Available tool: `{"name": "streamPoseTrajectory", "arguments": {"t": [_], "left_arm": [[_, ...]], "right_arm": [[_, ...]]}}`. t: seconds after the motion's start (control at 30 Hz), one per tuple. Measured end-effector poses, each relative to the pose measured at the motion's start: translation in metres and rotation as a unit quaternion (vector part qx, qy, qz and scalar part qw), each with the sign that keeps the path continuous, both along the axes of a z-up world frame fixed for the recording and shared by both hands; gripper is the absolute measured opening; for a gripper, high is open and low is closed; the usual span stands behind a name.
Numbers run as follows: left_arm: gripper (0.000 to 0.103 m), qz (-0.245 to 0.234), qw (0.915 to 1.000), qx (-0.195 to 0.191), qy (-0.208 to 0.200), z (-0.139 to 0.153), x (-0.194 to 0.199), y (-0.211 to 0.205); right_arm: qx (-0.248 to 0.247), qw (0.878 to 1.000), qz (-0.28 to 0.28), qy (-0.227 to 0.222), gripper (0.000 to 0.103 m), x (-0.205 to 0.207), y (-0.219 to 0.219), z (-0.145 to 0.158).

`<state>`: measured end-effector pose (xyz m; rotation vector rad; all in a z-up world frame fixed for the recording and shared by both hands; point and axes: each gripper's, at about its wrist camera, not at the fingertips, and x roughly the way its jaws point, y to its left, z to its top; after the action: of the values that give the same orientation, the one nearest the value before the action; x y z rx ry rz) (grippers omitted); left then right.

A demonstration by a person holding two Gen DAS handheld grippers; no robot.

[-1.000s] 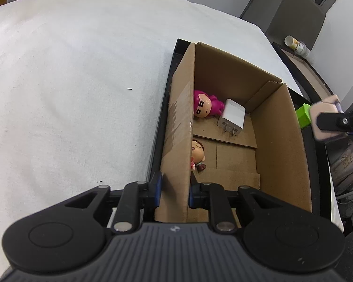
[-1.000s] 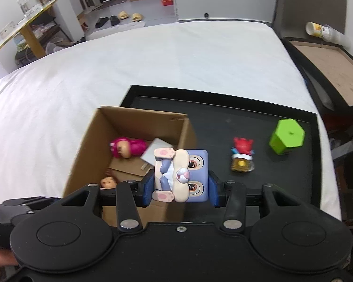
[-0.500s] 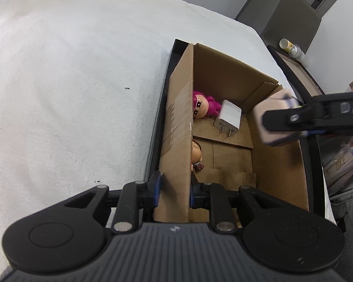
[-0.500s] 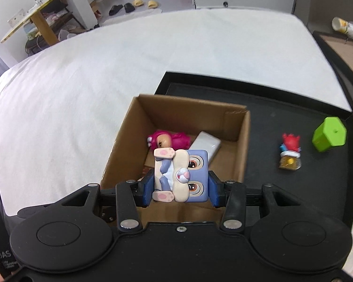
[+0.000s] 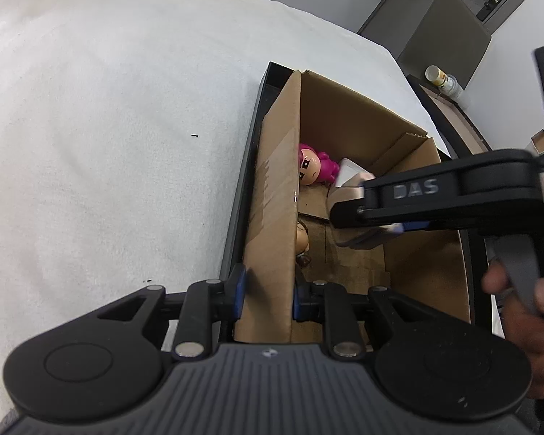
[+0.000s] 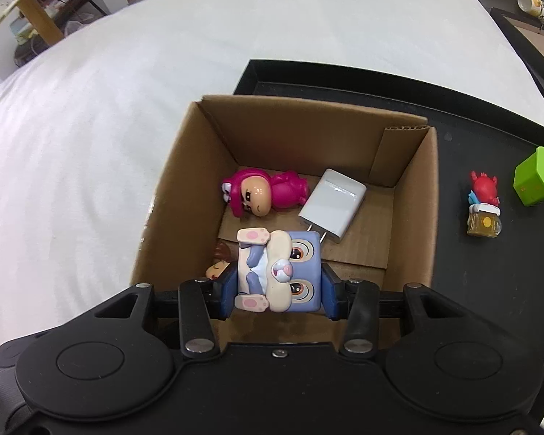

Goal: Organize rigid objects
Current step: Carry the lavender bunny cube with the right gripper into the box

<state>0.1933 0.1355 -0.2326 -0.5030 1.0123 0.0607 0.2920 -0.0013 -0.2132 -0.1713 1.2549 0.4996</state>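
Your left gripper [image 5: 266, 291] had its fingers closed on the near left wall of the box [image 5: 272, 217], one pad outside and one inside; the box stood on the black tray [image 6: 471, 137], which lay on the white surface [image 6: 127, 108]; your right gripper [image 6: 278, 286] had its fingers clamped on the blue cube toy [image 6: 279, 268], a big-eyed block with pink-soled feet, and you held it over the box's open top, above the near part of the floor; inside the box lay a pink doll [image 6: 263, 194] on its side, a white charger [image 6: 333, 204] just beside it, and a small brown-haired figure [image 6: 219, 266] against the left wall; out on the tray to the right sat a red figure [image 6: 484, 204] and a green block [image 6: 538, 181], near each other; your right hand [image 5: 526, 308] showed at the left camera's edge.
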Motion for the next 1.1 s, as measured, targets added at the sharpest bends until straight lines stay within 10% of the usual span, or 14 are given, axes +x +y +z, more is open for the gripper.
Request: {"name": "streamPoseTrajectory", "arguments": {"t": [0.57,1.1], "left_arm": [[0.024,-0.005,0.9997,-0.018,-0.013,-0.003,-0.005,0.009],[0.024,-0.009,0.9998,-0.014,-0.011,-0.002,-0.003,0.007]], "right_arm": [[-0.009,1.000,-0.029,0.007,0.045,0.001,0.003,-0.009],[-0.003,1.000,-0.006,0.017,0.026,-0.002,0.002,0.001]]}}
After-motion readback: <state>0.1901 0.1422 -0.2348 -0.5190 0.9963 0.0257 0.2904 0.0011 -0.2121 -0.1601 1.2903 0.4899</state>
